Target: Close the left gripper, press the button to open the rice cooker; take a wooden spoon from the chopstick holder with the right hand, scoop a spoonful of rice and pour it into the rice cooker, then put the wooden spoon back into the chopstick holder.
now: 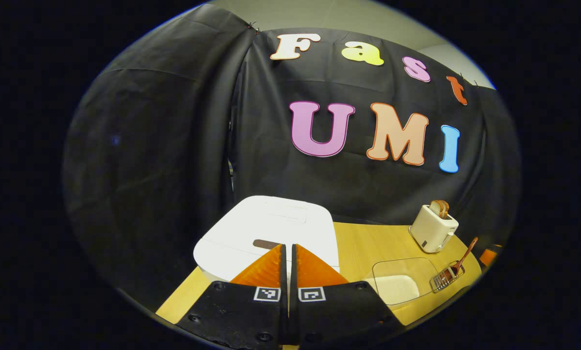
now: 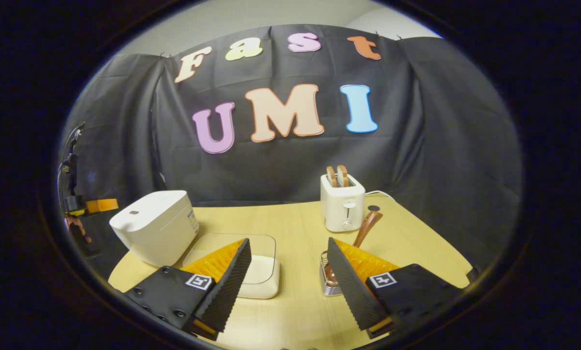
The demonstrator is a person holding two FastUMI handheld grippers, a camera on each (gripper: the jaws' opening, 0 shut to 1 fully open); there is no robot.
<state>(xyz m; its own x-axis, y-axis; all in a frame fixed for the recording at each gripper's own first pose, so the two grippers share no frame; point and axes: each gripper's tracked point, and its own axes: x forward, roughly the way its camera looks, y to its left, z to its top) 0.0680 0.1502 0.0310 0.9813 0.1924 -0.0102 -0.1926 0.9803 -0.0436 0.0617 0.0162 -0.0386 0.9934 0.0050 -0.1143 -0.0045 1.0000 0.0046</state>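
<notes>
Hovering, fingers pressed together and gripping nothing, the left gripper (image 1: 288, 249) above the closed rice cooker (image 1: 266, 233), tips aimed toward the dark button (image 1: 265, 244) on the lid. Judging this as the pressing step, not yet done; needing next a straight push down onto that button. Sitting to the right, the clear container of rice (image 2: 251, 272), then the chopstick holder (image 2: 330, 278) with the wooden spoon (image 2: 363, 231) standing in it. Waiting spread wide and unloaded, the right gripper (image 2: 290, 272), near the holder.
</notes>
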